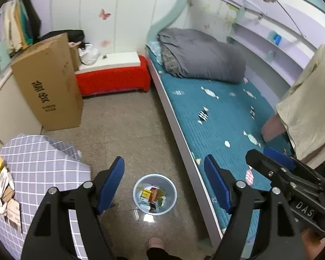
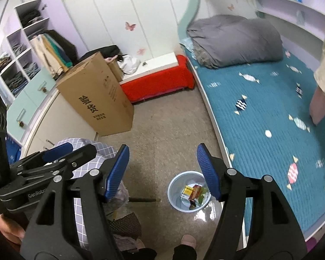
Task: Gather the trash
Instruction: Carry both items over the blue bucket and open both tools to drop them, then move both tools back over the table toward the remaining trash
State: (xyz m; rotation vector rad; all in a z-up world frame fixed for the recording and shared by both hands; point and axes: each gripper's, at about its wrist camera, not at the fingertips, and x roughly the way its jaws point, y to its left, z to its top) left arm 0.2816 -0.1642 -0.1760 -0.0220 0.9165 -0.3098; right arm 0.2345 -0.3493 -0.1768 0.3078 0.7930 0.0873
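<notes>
Both claws, left claw (image 1: 164,186) and right claw (image 2: 163,173), hang spread apart, empty, above the trash-filled bin (image 1: 171,189).

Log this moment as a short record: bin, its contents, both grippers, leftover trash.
bin: pale blue trash bin upright on the floor beside the bed
contents: several wrappers and small cartons inside
left gripper: open, empty, above the bin
right gripper: open, empty
leftover trash: papers and packets lying on the checked cloth at the left
</notes>
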